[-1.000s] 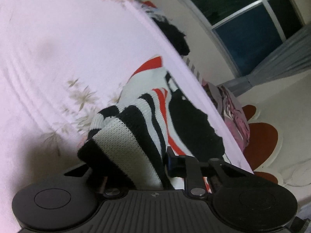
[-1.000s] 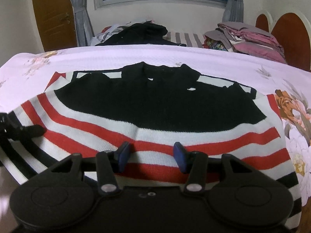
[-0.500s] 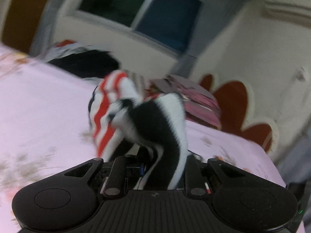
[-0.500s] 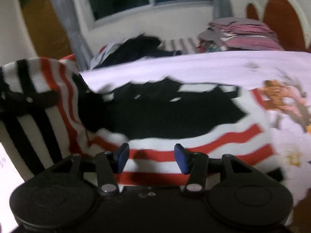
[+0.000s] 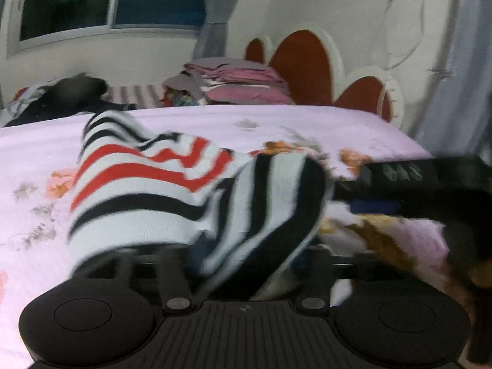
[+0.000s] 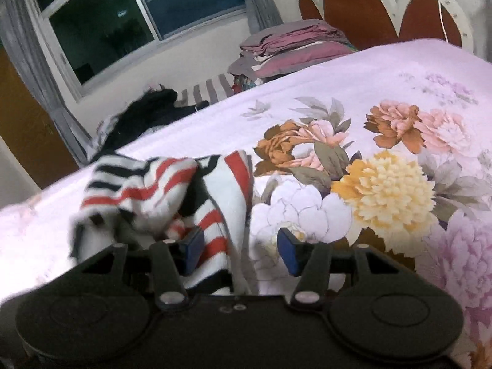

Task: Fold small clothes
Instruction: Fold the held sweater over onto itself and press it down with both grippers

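Observation:
A small knit sweater [image 5: 144, 196] with black, white and red stripes lies doubled over on the pink floral bedspread [image 5: 190, 123]. My left gripper [image 5: 246, 264] is shut on the sweater's black-and-white striped edge, which drapes over its fingers and hides them. The right gripper shows in the left wrist view as a dark bar [image 5: 415, 184] at the right. In the right wrist view the sweater [image 6: 160, 190] is bunched at the left. My right gripper [image 6: 240, 246] is open, its blue pads [image 6: 193, 246] apart, and the striped cloth lies across the left pad.
A stack of folded pink and grey clothes [image 5: 233, 83] and a dark heap of clothes [image 5: 70, 95] lie along the far edge of the bed. A headboard [image 5: 307, 64] with rounded brown panels stands at the right. A window [image 6: 129, 21] and a wooden door [image 6: 21, 129] are behind.
My left gripper has carried the sweater's side up and across to the right, so the flat sweater is now folded over and bunched. My right gripper has swung right and stayed open.

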Demonstrator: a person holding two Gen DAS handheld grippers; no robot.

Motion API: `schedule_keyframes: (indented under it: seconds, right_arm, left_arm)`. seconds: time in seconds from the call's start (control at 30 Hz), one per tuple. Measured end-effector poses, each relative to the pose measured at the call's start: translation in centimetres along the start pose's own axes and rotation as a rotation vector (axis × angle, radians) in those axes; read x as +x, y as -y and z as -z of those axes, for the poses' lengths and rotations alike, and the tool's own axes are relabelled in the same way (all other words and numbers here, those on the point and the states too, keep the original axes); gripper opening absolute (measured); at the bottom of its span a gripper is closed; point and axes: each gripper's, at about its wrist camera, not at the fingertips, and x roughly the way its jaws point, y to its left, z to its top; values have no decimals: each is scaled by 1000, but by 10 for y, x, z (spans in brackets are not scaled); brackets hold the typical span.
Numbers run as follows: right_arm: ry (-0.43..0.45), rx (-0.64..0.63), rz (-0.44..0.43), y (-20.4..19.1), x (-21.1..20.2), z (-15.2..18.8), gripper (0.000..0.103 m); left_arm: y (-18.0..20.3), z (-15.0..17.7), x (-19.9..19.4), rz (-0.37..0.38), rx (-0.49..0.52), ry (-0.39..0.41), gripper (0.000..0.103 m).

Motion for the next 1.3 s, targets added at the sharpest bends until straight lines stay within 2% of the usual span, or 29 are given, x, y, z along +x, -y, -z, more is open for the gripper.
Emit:
schedule_keyframes:
  seconds: [0.03, 0.13, 0.23, 0.3, 0.43, 0.53, 0.57, 0.7, 0.87, 0.97, 1.13, 1.2, 1.3]
  right_arm:
    - [2, 12, -22, -1, -1, -3, 57]
    - [3, 43, -104, -5, 1, -16, 65]
    - [-64, 71, -197, -14, 16, -25, 74]
    - [-138, 96, -247, -21, 35, -25, 75]
    - [-241, 113, -270, -32, 70, -19, 75]
    - [-303, 120, -269, -36, 92, -12, 62]
    - [-307, 107, -257, -37, 95, -10, 48]
    - [-249, 64, -251, -42, 88, -8, 27]
    - [-79, -84, -216, -61, 49, -15, 24]
    - [9, -131, -156, -54, 27, -18, 23]
    - [-27, -67, -79, -21, 38, -1, 24]
    - [-79, -13, -83, -11, 50, 5, 30]
    - [-90, 54, -117, -4, 47, 4, 39]
  left_arm:
    - [6, 0, -5, 17, 26, -5, 78]
    - [19, 7, -23, 39, 94, -24, 79]
    - [6, 4, -53, 44, 54, -12, 79]
    - [-11, 5, -78, 7, 14, 17, 79]
    - [-54, -5, -96, -104, -40, 54, 79]
    - [-83, -6, -101, -185, -106, 54, 79]
    - [-92, -7, -100, -205, -133, 52, 79]
    - [-112, -6, -94, -233, -213, 48, 79]
    - [-100, -10, -69, -197, -221, 48, 79]
    - [-90, -17, -53, -153, -228, 49, 79]
    - [-72, -12, -27, -115, -195, -5, 79]
    - [-69, -7, -15, -125, -184, -48, 79]
    - [-68, 2, -8, -139, -165, -81, 79]
